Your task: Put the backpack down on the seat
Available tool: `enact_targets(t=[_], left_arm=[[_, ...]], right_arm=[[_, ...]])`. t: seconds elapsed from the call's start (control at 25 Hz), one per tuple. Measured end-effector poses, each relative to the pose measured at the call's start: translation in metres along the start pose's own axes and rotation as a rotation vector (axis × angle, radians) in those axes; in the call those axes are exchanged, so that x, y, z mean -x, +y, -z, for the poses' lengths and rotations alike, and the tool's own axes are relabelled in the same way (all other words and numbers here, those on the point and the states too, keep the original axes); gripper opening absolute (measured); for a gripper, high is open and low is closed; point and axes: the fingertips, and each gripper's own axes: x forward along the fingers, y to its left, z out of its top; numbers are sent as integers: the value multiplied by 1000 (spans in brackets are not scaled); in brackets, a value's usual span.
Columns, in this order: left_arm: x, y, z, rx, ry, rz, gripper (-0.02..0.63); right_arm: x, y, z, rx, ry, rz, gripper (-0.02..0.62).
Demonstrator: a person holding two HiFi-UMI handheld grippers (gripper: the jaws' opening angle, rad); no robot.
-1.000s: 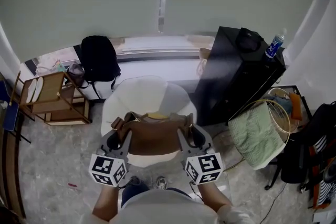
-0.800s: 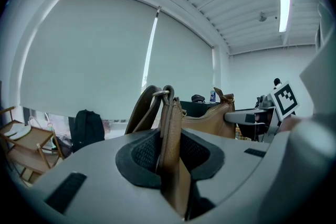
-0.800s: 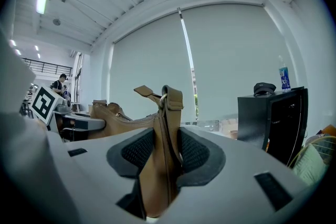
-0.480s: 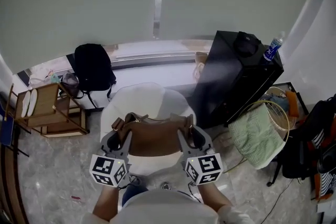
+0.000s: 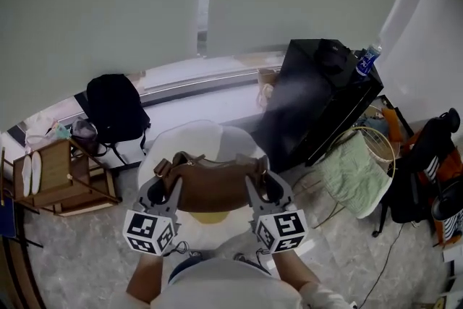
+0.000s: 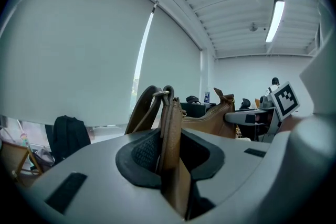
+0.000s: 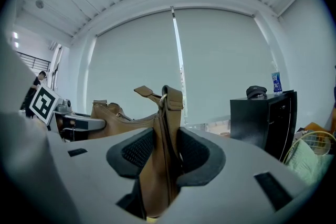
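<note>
Gripping the brown backpack (image 5: 212,190) at both ends w/ L gripper (image 5: 163,183) & R gripper (image 5: 257,181), jaws clamped on its strap tabs, so it hangs level; it's over the white seat (image 5: 192,139), not yet set down.

text: none legible | bottle (image 5: 367,60) label: too small to read

Head view looks steeply down; both gripper views look level, sharing the backpack (image 5: 213,192).

We are holding the bag (image 5: 213,190) over the seat (image 5: 205,139), between the left gripper (image 5: 162,187) and right gripper (image 5: 258,184). A cabinet (image 5: 318,101) is standing to the seat's right.
</note>
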Motion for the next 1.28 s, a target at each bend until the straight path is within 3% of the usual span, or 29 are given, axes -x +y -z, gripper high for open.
enact_targets(t=[0.24,0.56,0.84,1.28], left_arm=[[-4,38,-4,-20,6,69,104],[-21,62,8,-15,39,94,104],[-51,56,14,3,34,46,104],[-99,44,7,47,15,-102,104]], right_arm=[[-23,24,1,-19,-6,71,166],[-46,28,16,-44,19,102,166],[-65,-3,21,-38,24,51,166],[-111,-62,12,-22,36,-101,166]])
